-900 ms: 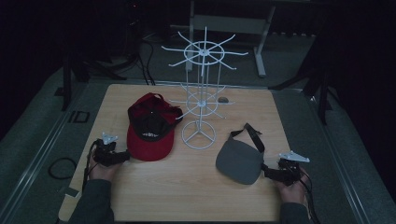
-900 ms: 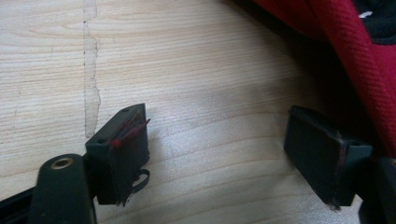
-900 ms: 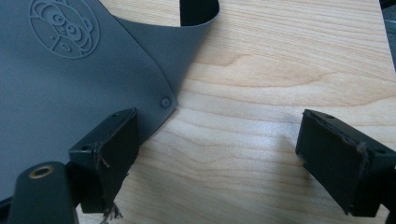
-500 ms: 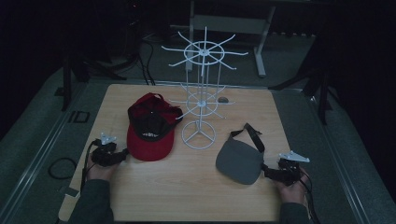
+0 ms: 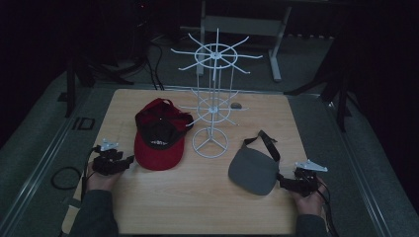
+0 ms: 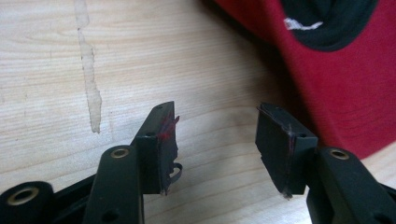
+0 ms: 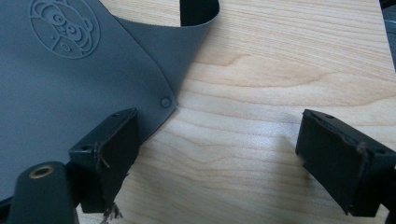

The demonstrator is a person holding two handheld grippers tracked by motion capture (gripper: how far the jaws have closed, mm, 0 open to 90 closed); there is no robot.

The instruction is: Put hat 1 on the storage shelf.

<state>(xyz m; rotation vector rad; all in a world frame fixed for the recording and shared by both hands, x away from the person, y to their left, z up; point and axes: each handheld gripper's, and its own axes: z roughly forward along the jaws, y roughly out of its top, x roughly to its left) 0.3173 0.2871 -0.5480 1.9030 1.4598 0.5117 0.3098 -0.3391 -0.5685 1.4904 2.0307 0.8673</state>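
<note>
A red cap (image 5: pixel 159 136) with a black inside lies upside down on the wooden table (image 5: pixel 197 197), left of a white wire rack (image 5: pixel 212 106). My left gripper (image 5: pixel 123 163) rests just left of the cap's brim, open, with bare wood between its jaws (image 6: pixel 215 140); the red cap (image 6: pixel 345 79) lies just past its right jaw. A grey pouch (image 5: pixel 254 170) with a black strap lies at the right. My right gripper (image 5: pixel 282 181) sits at the pouch's right edge, open, its left jaw over the edge of the grey pouch (image 7: pixel 70 79).
The rack's round base (image 5: pixel 210 143) stands between cap and pouch, its arms spreading above the table's middle. A small dark object (image 5: pixel 236 105) lies behind the rack. Dark floor, cables and stand legs surround the table.
</note>
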